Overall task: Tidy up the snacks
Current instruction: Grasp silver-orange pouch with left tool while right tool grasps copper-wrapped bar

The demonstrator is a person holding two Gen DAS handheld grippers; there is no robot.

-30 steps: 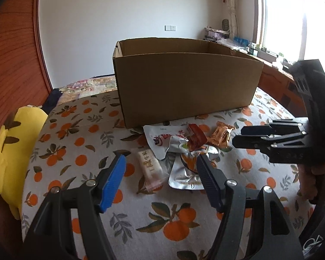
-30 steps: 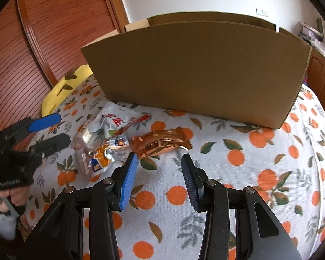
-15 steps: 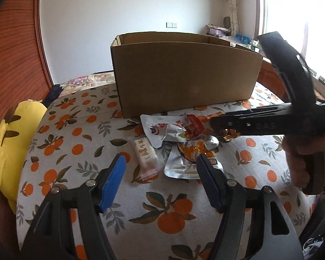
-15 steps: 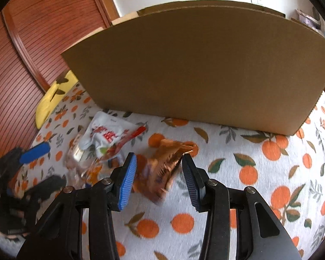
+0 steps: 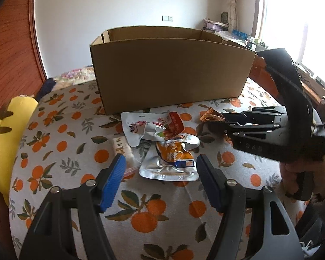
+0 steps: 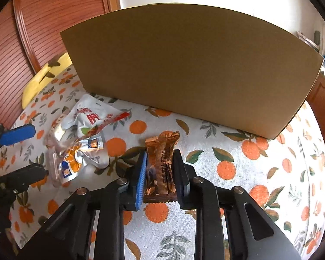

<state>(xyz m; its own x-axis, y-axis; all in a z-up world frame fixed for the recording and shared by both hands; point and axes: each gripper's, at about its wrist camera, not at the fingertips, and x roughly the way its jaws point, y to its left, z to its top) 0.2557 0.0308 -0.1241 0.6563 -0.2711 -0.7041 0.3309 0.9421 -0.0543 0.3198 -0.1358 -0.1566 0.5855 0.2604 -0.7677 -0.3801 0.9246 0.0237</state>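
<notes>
The right gripper (image 6: 159, 174) has its fingers clamped on the brown snack bar (image 6: 161, 164) in front of the box (image 6: 190, 65). Lift it high over the box wall, then drop it in. The left gripper (image 5: 160, 179) has its fingers apart.

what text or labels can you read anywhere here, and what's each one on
"AS": raised letters on the black body of the right claw, first letter unclear.
"肥", or close to it: red character on the white foil pouch; the rest is crumpled.
Orange-and-silver foil pouch: white characters, too distorted to read.
Brown shiny wrapper: dark characters, unreadable.
Clear-wrapped pale bar: blurred.
Brown cardboard box: no print visible.
</notes>
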